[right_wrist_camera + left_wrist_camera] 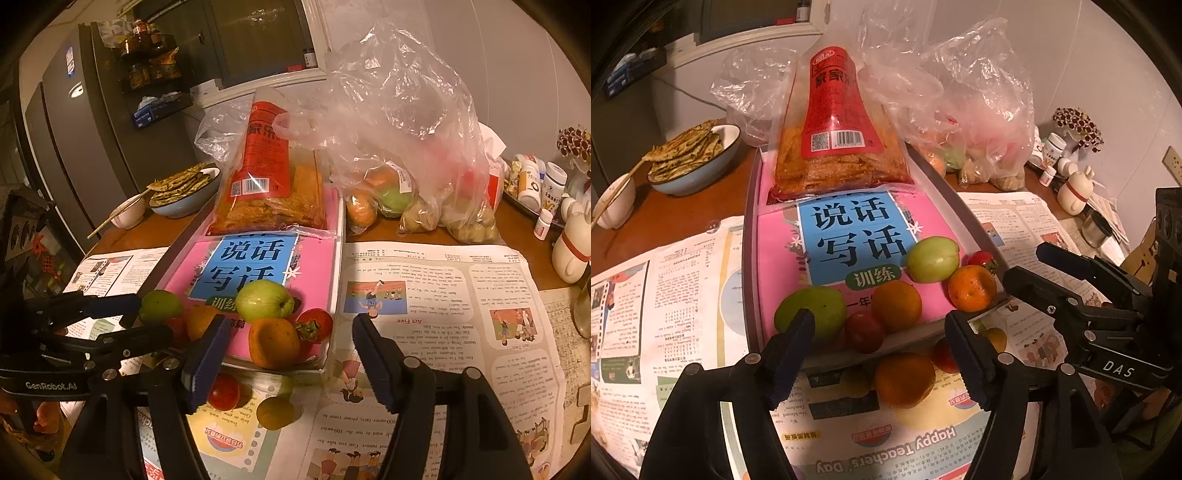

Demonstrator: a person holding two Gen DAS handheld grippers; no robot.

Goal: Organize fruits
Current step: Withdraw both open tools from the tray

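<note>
Snack packet (837, 129): red label, lying on the far end of the pink workbook (849, 236).
Newspaper (443, 295): spread over the wooden table (683, 210) on both sides of the workbook.
Blue bowl (701, 166): stacked with flatbreads, far left.
White cup (617, 203): just beside the bowl, chopsticks resting across it.
Fridge (74, 147): grey, behind the table.
Pill bottles (550, 184): far right, near a white figurine (1075, 192).

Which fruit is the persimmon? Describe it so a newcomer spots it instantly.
Find the pink workbook lying in the shallow tray. At its near right corner sits a fruit cluster; the persimmon is the glossy red one against the tray's right wall, beside an orange. Only it has a green leafy calyx.
</note>
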